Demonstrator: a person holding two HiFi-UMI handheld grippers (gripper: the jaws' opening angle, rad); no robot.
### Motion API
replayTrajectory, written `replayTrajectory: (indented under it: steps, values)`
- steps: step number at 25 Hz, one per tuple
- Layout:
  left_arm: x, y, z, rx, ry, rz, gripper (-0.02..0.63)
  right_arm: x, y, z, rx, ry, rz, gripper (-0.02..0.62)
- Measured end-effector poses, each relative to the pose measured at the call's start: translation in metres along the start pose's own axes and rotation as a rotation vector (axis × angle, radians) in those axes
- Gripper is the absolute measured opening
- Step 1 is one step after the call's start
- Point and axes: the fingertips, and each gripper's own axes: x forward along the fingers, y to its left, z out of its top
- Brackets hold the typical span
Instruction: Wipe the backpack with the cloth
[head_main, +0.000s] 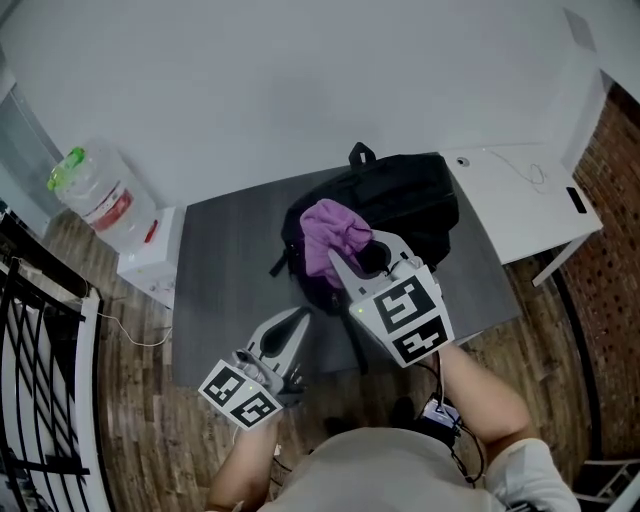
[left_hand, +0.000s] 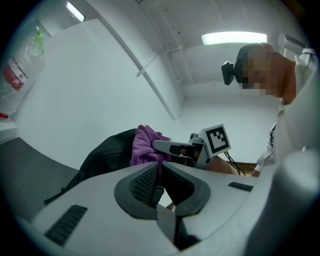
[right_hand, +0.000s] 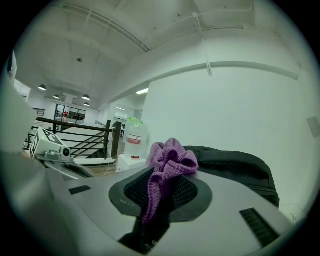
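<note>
Two jaws of the right gripper (right_hand: 165, 196) are clenched on the purple cloth (right_hand: 170, 162); one fold runs down between the pads and the bunched rest stands beyond the tips. In the head view this bunch lies over the end of the black backpack (head_main: 415, 200) toward 9 o'clock, though actual contact cannot be confirmed. The left gripper (head_main: 288, 335) has its jaws closed together on nothing and hovers at 7 o'clock from the backpack, apart from it. The backpack rests on the grey table (head_main: 215, 270), toward its 1 o'clock corner; a water bottle (head_main: 95, 190) stands off the table at 10 o'clock. Judged step: the wipe is at or near its start, with the cloth brought to the fabric. The next move probably calls for pressing the cloth down and sweeping it toward 3 o'clock, with the left gripper steadying the bag if it slides.
</note>
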Motion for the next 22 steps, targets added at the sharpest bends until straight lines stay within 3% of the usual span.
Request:
replayTrajectory:
  steps: [4, 11, 22]
  values:
    - [0.017, -0.011, -0.001, 0.011, -0.009, 0.014, 0.006, -0.016, -0.021, 0.003, 0.039, -0.021, 0.022, 0.084]
    - [0.040, -0.028, -0.010, 0.020, -0.008, 0.015, 0.006, -0.040, -0.064, -0.003, 0.196, -0.029, 0.027, 0.083]
    - [0.065, -0.044, -0.018, 0.031, 0.003, -0.014, 0.006, -0.067, -0.127, -0.023, 0.269, 0.005, -0.034, 0.083]
